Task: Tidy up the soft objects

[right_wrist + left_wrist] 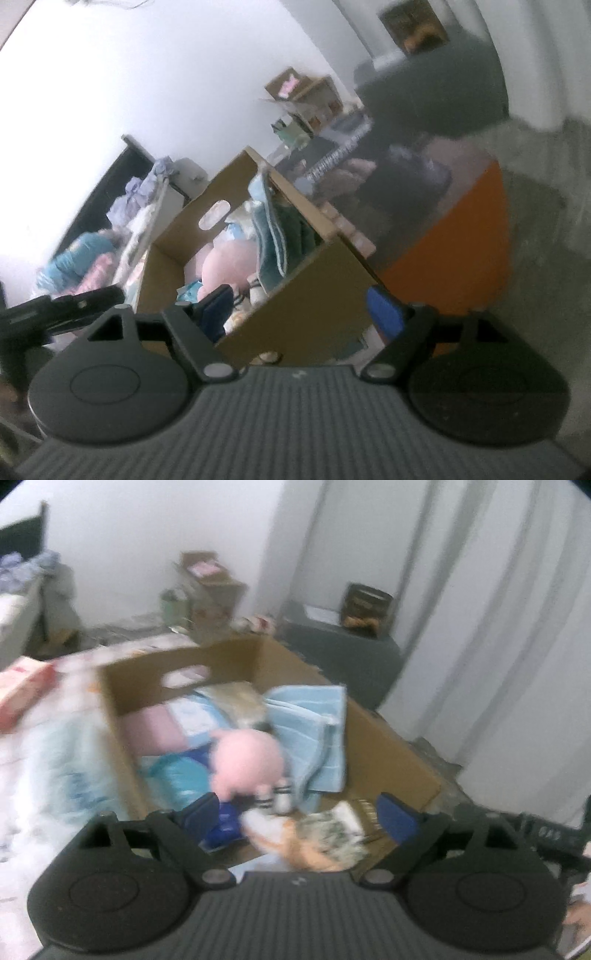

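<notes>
An open cardboard box [373, 753] holds several soft things: a pink plush [247, 764], a light blue towel [314, 734] draped against the right wall, and folded pink and blue cloths [162, 727]. My left gripper [299, 812] hangs open over the box's near end, above an orange and white plush [288, 834], with nothing pressed between its pads. In the right wrist view the same box [314, 295] appears tilted, with the pink plush [229, 266] and the towel [273, 225] inside. My right gripper [301, 306] is open in front of the box's near wall.
A bed with a patterned sheet [48, 760] and a pink carton [22, 690] lie left of the box. A dark armchair [343, 653], grey curtains [498, 627] and stacked cartons [210, 590] stand behind. An orange surface [461, 258] lies right of the box.
</notes>
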Action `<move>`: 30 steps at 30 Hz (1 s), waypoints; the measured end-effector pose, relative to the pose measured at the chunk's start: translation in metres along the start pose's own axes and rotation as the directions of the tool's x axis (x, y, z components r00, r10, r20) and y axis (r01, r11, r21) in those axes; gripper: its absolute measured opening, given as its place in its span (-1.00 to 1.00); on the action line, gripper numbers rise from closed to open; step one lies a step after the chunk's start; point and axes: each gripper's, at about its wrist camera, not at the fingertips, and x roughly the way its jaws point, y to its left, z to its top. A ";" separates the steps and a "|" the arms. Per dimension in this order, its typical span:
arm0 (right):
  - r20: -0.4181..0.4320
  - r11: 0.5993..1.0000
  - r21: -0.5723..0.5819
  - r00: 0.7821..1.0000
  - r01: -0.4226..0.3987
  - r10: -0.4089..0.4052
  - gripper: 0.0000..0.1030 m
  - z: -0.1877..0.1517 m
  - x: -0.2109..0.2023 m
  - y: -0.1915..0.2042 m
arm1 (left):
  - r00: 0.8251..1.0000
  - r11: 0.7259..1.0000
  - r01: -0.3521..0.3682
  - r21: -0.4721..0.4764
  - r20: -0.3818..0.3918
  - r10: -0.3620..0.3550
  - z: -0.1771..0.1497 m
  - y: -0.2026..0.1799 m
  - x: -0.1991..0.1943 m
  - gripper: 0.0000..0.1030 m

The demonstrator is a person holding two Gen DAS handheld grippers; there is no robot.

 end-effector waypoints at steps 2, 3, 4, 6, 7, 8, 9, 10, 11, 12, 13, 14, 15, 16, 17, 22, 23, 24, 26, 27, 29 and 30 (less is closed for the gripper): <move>0.028 0.999 -0.051 0.999 0.019 -0.017 0.72 -0.001 -0.005 0.016 | 0.998 0.999 -0.047 -0.017 0.037 0.048 -0.008 0.007 -0.017 0.87; 0.036 0.997 -0.070 0.999 0.027 -0.024 0.74 -0.002 -0.005 0.023 | 0.996 0.997 -0.067 -0.030 0.058 0.069 -0.013 0.010 -0.024 0.90; 0.038 0.996 -0.082 0.999 0.032 -0.029 0.74 -0.003 -0.008 0.028 | 0.993 0.996 -0.083 -0.042 0.079 0.086 -0.019 0.013 -0.032 0.94; 0.028 0.993 -0.113 0.999 0.036 -0.033 0.79 -0.005 -0.010 0.039 | 0.988 0.993 -0.107 -0.059 0.110 0.113 -0.032 0.017 -0.043 0.99; 0.024 0.991 -0.128 0.999 0.039 -0.036 0.84 -0.006 -0.012 0.045 | 0.985 0.990 -0.121 -0.069 0.119 0.129 -0.038 0.019 -0.046 0.99; 0.020 0.988 -0.146 0.999 0.043 -0.040 0.88 -0.008 -0.014 0.051 | 0.980 0.986 -0.144 -0.079 0.125 0.153 -0.046 0.020 -0.050 0.99; 0.019 0.985 -0.166 0.999 0.047 -0.045 0.94 -0.010 -0.016 0.057 | 0.977 0.983 -0.163 -0.088 0.125 0.173 -0.051 0.022 -0.052 0.99; 0.019 0.981 -0.188 0.999 0.053 -0.051 0.97 -0.013 -0.017 0.064 | 0.972 0.977 -0.188 -0.104 0.120 0.200 -0.057 0.023 -0.053 0.99; 0.019 0.975 -0.212 0.998 0.062 -0.059 0.97 -0.016 -0.017 0.071 | 0.969 0.971 -0.208 -0.121 0.112 0.222 -0.063 0.025 -0.055 0.99; 0.018 0.970 -0.234 0.998 0.069 -0.067 0.97 -0.019 -0.018 0.078 | 0.965 0.964 -0.226 -0.138 0.100 0.241 -0.068 0.027 -0.055 0.99; 0.014 0.963 -0.257 0.997 0.076 -0.075 0.97 -0.022 -0.018 0.084 | 0.963 0.958 -0.241 -0.156 0.085 0.256 -0.072 0.029 -0.055 0.99; 0.009 0.957 -0.280 0.997 0.079 -0.080 0.97 -0.026 -0.018 0.091 | 0.961 0.952 -0.252 -0.173 0.067 0.267 -0.077 0.032 -0.055 0.99; 0.005 0.951 -0.298 0.997 0.079 -0.081 0.97 -0.030 -0.020 0.098 | 0.961 0.948 -0.258 -0.185 0.056 0.272 -0.081 0.033 -0.054 0.99; 0.000 0.946 -0.316 0.997 0.077 -0.082 0.98 -0.033 -0.020 0.104 | 0.960 0.945 -0.263 -0.196 0.048 0.277 -0.086 0.035 -0.056 0.99; -0.007 0.940 -0.332 0.997 0.075 -0.082 0.98 -0.037 -0.020 0.110 | 0.957 0.940 -0.271 -0.208 0.043 0.286 -0.091 0.036 -0.057 0.99; -0.038 0.912 -0.400 0.993 0.084 -0.108 0.98 -0.051 -0.015 0.132 | 0.929 0.916 -0.352 -0.191 0.047 0.367 -0.108 0.031 -0.064 1.00; -0.042 0.904 -0.417 0.992 0.090 -0.118 0.98 -0.052 -0.013 0.136 | 0.922 0.910 -0.367 -0.192 0.052 0.383 -0.110 0.030 -0.065 1.00; -0.044 0.895 -0.435 0.991 0.096 -0.127 0.98 -0.056 -0.013 0.141 | 0.918 0.906 -0.376 -0.194 0.056 0.393 -0.112 0.029 -0.066 1.00; -0.046 0.878 -0.468 0.990 0.100 -0.137 0.98 -0.061 -0.011 0.148 | 0.904 0.889 -0.405 -0.213 0.053 0.424 -0.115 0.027 -0.068 0.99; -0.044 0.871 -0.481 0.990 0.100 -0.138 0.98 -0.063 -0.011 0.150 | 0.899 0.882 -0.417 -0.220 0.047 0.436 -0.116 0.028 -0.067 0.99; -0.043 0.861 -0.499 0.990 0.095 -0.134 0.98 -0.068 -0.012 0.154 | 0.885 0.865 -0.449 -0.226 0.021 0.465 -0.117 0.028 -0.064 0.99; -0.047 0.859 -0.504 0.990 0.089 -0.131 0.98 -0.069 -0.012 0.155 | 0.879 0.858 -0.464 -0.223 0.009 0.477 -0.117 0.028 -0.062 0.99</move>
